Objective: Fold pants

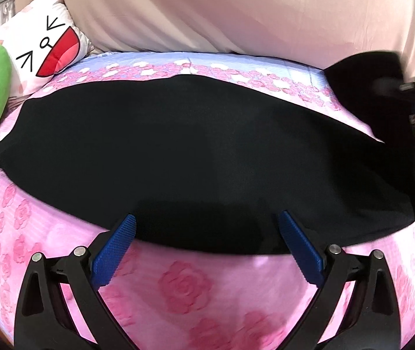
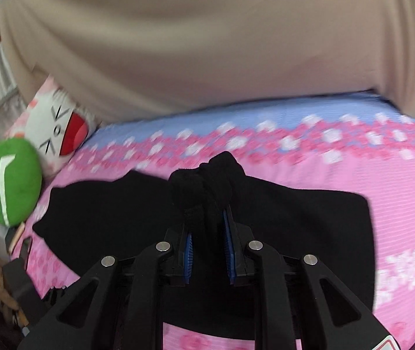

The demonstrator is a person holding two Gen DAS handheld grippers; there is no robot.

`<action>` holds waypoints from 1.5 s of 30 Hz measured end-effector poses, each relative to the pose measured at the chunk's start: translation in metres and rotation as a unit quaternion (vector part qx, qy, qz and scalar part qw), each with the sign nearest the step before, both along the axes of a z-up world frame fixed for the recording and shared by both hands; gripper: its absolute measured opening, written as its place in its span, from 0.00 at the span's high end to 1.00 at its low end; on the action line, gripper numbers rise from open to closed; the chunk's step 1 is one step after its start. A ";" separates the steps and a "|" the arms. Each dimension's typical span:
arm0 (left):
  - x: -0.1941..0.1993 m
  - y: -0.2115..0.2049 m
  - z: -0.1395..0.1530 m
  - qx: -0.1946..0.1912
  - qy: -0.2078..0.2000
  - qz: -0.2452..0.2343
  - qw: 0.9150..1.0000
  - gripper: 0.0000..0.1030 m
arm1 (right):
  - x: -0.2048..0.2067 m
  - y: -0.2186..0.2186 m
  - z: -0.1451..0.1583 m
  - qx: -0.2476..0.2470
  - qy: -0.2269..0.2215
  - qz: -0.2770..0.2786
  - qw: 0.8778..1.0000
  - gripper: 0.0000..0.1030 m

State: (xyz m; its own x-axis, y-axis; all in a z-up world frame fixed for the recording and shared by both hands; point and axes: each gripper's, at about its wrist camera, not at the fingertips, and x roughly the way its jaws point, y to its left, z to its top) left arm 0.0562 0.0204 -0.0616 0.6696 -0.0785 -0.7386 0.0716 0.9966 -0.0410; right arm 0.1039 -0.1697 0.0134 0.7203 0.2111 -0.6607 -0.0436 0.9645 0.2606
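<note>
On a pink rose-print bed sheet (image 1: 184, 288), black fabric pants (image 1: 178, 151) lie spread flat. The right tool (image 2: 207, 233) pinches a bunched end, likely to carry it over; the left tool (image 1: 207, 233) hovers wide, empty.

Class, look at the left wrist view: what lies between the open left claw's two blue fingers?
The near edge of the black pants and the pink rose bedsheet below it lie in the left claw; its fingers grip nothing.
</note>
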 end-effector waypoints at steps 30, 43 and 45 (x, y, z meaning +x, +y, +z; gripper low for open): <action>-0.012 0.039 0.001 -0.012 0.001 0.046 0.999 0.06 | -0.062 -0.122 -0.077 0.106 0.072 -0.076 0.989 0.75; -0.036 0.011 0.024 0.005 -0.003 0.017 1.000 0.06 | -0.132 -0.193 -0.041 0.067 0.039 -0.102 0.992 0.83; -0.039 0.001 0.024 0.011 0.000 0.000 1.000 0.06 | -0.151 -0.215 -0.038 0.054 0.039 -0.131 0.989 0.83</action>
